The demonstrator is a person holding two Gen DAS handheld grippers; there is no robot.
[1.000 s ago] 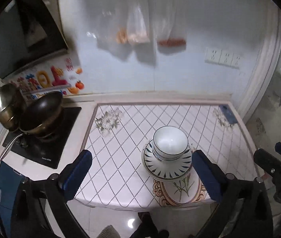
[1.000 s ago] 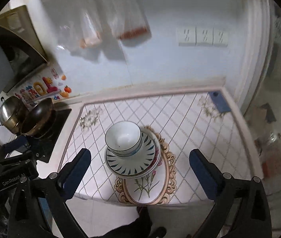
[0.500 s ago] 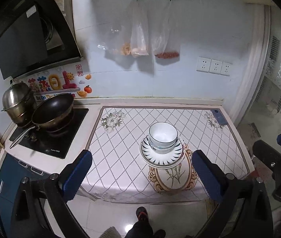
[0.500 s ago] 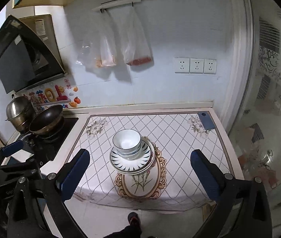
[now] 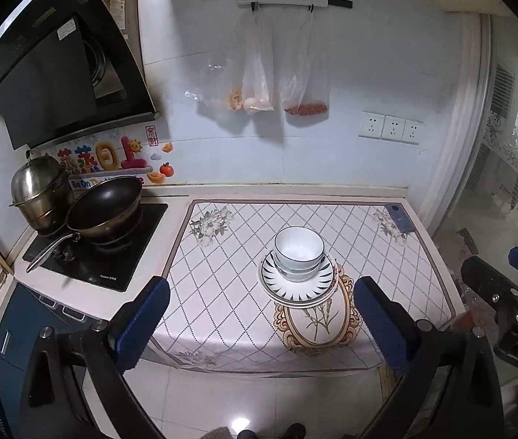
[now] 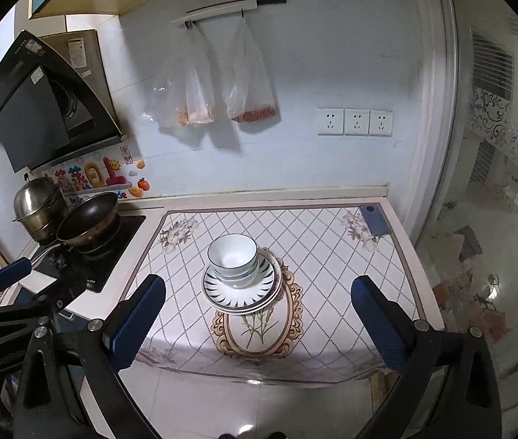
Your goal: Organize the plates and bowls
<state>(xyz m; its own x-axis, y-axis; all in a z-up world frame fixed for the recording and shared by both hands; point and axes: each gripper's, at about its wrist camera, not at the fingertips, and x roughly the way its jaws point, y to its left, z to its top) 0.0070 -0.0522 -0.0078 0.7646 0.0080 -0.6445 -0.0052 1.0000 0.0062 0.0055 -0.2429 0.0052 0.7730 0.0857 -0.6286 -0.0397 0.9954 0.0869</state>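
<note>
A stack of white bowls (image 5: 298, 252) sits on a stack of plates (image 5: 297, 287) with a dark ray pattern, on the table with the diamond-pattern cloth (image 5: 222, 285). The same bowls (image 6: 232, 259) and plates (image 6: 240, 291) show in the right wrist view. My left gripper (image 5: 261, 323) is open and empty, held well back from the table's front edge. My right gripper (image 6: 257, 320) is open and empty, also back from the table. The right gripper shows at the edge of the left wrist view (image 5: 507, 292).
A black wok (image 5: 103, 206) and a steel pot (image 5: 39, 192) stand on the cooktop (image 5: 112, 263) to the left. A blue phone (image 5: 399, 217) lies at the table's far right corner. Plastic bags (image 5: 259, 73) hang on the wall. A glass door (image 6: 496, 219) is on the right.
Both grippers have pulled back and up from the table, so the stack looks smaller and farther away. The bowls and plates have not moved.
</note>
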